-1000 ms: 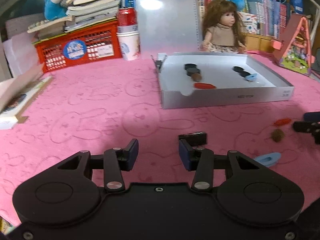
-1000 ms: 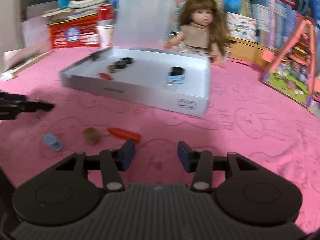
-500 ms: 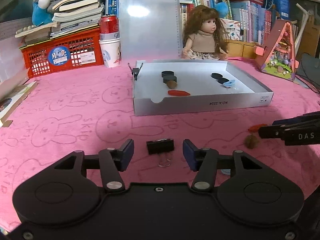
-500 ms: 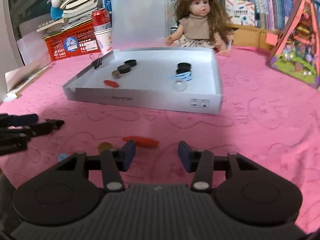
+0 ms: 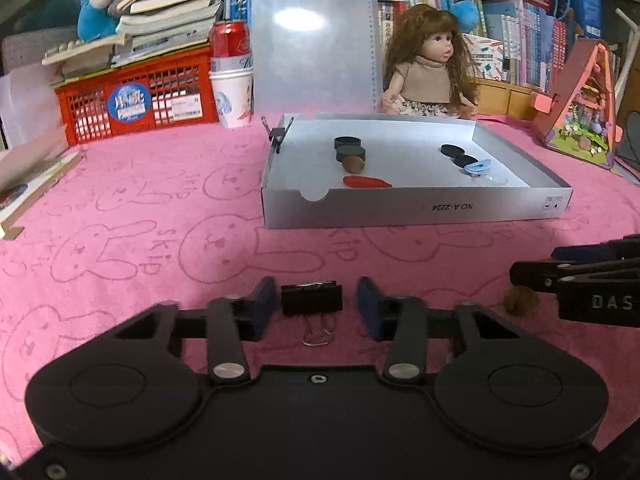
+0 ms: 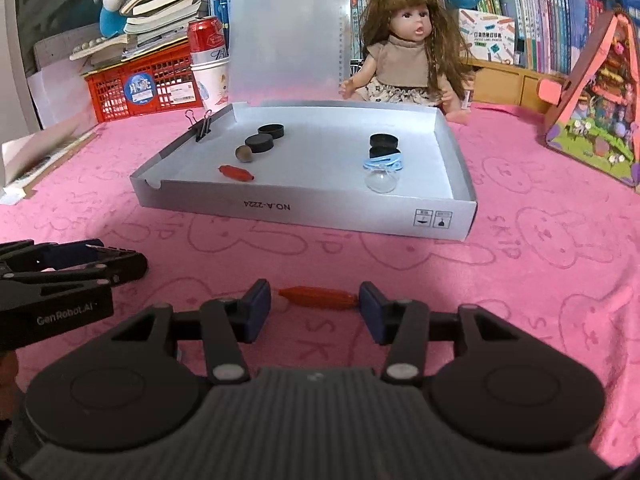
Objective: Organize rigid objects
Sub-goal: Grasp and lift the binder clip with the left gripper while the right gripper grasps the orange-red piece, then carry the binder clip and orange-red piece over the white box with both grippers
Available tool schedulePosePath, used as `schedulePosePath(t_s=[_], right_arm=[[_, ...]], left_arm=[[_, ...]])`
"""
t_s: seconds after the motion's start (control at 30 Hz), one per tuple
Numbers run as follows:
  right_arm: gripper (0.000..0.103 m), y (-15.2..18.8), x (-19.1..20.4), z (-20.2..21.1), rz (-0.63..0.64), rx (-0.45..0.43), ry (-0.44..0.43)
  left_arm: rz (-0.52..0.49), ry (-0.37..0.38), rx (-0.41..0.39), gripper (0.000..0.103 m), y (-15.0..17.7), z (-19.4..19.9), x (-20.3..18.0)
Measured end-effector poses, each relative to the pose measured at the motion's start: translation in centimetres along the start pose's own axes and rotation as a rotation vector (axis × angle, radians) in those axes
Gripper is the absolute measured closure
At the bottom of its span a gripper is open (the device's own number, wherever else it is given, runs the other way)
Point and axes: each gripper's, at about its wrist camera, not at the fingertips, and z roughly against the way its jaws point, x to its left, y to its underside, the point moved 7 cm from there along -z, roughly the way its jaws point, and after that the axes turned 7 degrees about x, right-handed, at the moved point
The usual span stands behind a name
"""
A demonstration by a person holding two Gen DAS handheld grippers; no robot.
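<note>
A black binder clip (image 5: 312, 298) lies on the pink cloth between the open fingers of my left gripper (image 5: 316, 304). A red oblong piece (image 6: 318, 297) lies between the open fingers of my right gripper (image 6: 314, 306), apparently untouched. A brown nut (image 5: 520, 301) lies beside the right gripper's fingers (image 5: 576, 276). The grey box (image 5: 416, 210) (image 6: 304, 210) holds black discs (image 6: 264, 138), a brown nut (image 6: 243, 154), a red piece (image 6: 236, 172), a blue piece (image 6: 384, 163) and a clear dome (image 6: 381, 181). A binder clip (image 6: 202, 124) grips its left wall.
A doll (image 6: 404, 60) sits behind the box beside an upright clear clipboard (image 5: 314, 40). A red basket (image 5: 132, 100), paper cups with a can (image 5: 232, 80), stacked books and a toy house (image 5: 580, 108) line the back. The left gripper's body (image 6: 60, 280) is at my right view's left.
My left gripper swung left and settled so that the binder clip now lies between its fingers. My right gripper moved forward over the red piece, which now lies between its fingers.
</note>
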Motion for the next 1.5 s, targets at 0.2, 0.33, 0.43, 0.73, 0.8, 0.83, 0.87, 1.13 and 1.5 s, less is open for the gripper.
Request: schedulePosePath(t_s=[0.2, 0.33, 0.43, 0.73, 0.8, 0.83, 0.87, 1.13, 1.5], right_arm=[[0.054, 0.3, 0.4, 0.1, 0.029, -0.025, 0.034], [0.055, 0.2, 0.2, 0.2, 0.022, -0.025, 0.025], [0.055, 0.0, 0.0, 0.3, 0.024, -0.03, 0.026], [0.055, -1.6, -1.2, 1.2, -0.001, -0.067, 0.038], [0.055, -2.0, -1.5, 1.4, -0.004, -0.077, 0.043], [0.055, -2.3, -1.6, 1.5, -0.005, -0.083, 0.045], [0.055, -2.6, -1.8, 1.6, -0.007, -0.088, 0.048], [0.055, -5.2, -3.5, 1.1, -0.058, -0.109, 0.071], [0.054, -7.5, -5.6, -1.4, -0.089, -0.066, 0.079]], left_arm=[[0.009, 0.006, -0.004, 0.073, 0.0, 0.2, 0.0], [0.021, 0.025, 0.002, 0.073, -0.2, 0.4, 0.1], [0.02, 0.032, -0.001, 0.073, -0.6, 0.7, 0.0], [0.018, 0.049, -0.037, 0.073, -3.4, 1.3, -0.4], [0.023, 0.056, -0.043, 0.073, -4.2, 1.4, -0.3], [0.023, 0.058, -0.045, 0.073, -4.5, 1.3, -0.3], [0.023, 0.06, -0.048, 0.073, -4.9, 1.3, -0.4], [0.042, 0.074, -0.059, 0.073, -7.8, 0.1, -0.5], [0.049, 0.081, -0.024, 0.073, -10.4, -3.0, -1.1]])
